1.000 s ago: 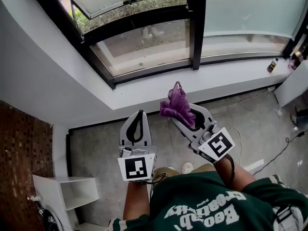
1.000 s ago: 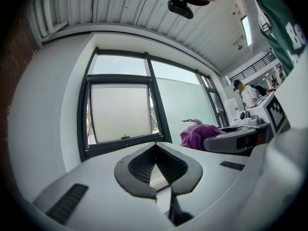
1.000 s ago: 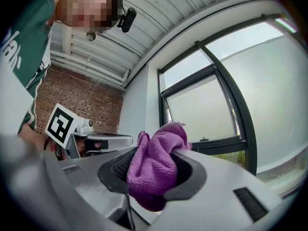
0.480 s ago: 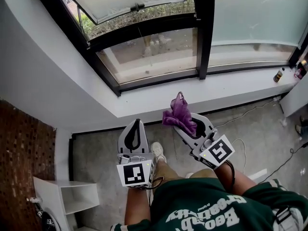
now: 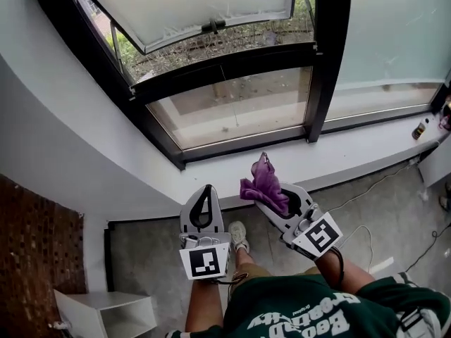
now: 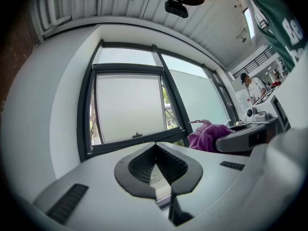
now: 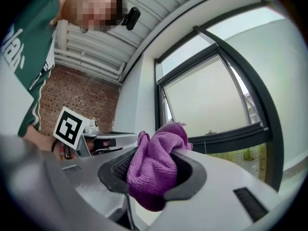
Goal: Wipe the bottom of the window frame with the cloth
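A purple cloth [image 5: 264,184] is bunched between the jaws of my right gripper [image 5: 271,189], which is shut on it; the same cloth [image 7: 155,165] fills the right gripper view. It hangs just short of the white sill [image 5: 338,153] below the black bottom rail of the window frame [image 5: 243,145]. My left gripper [image 5: 204,201] is held beside it, to the left and a bit lower, jaws shut with nothing between them. In the left gripper view the jaws meet at the tips [image 6: 156,150], and the cloth [image 6: 208,135] shows at right.
An open awning pane [image 5: 190,5] tilts outward above the frame. A thick black mullion [image 5: 328,55] splits the window. Small bottles [image 5: 421,128] stand on the sill at far right. A white shelf unit [image 5: 106,312] sits at lower left. Cables [image 5: 366,234] lie on the grey floor.
The view has moved closer to the window and tilted up, and a foot has stepped forward. Both grippers have drawn nearer the sill; the cloth stays gripped.
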The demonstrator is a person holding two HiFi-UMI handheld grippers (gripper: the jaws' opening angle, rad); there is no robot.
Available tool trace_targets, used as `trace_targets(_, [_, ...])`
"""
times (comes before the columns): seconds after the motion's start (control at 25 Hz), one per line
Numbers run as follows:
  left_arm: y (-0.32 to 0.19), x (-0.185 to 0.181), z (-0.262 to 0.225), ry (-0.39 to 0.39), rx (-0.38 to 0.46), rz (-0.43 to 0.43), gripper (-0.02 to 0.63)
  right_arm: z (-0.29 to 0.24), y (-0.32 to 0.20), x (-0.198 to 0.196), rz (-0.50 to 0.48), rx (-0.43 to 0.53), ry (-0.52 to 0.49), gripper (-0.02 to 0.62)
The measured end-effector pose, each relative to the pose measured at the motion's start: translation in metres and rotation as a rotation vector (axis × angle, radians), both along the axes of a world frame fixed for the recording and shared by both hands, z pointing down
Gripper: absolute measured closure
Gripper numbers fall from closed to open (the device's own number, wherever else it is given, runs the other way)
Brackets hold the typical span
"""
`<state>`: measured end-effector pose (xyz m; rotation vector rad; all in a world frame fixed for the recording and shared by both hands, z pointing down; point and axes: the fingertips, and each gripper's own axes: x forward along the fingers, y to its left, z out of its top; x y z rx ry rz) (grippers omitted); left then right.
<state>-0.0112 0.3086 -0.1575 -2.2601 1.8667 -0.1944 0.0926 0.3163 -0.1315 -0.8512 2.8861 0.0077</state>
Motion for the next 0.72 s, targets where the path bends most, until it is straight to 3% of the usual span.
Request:
trace_targets(0.4, [-0.184, -0.107, -0.005, -0.019, -0.023, 0.091, 0.603, 0.000, -0.173, -0.110, 0.056, -0.063, -0.010, 0.443])
trace_targets(0.72, [-0.253, -0.138, -0.005, 0.001, -0.038, 0.121, 0.603, -0.006, -0.244, -0.150, 0.064, -0.092, -0.003, 0.443])
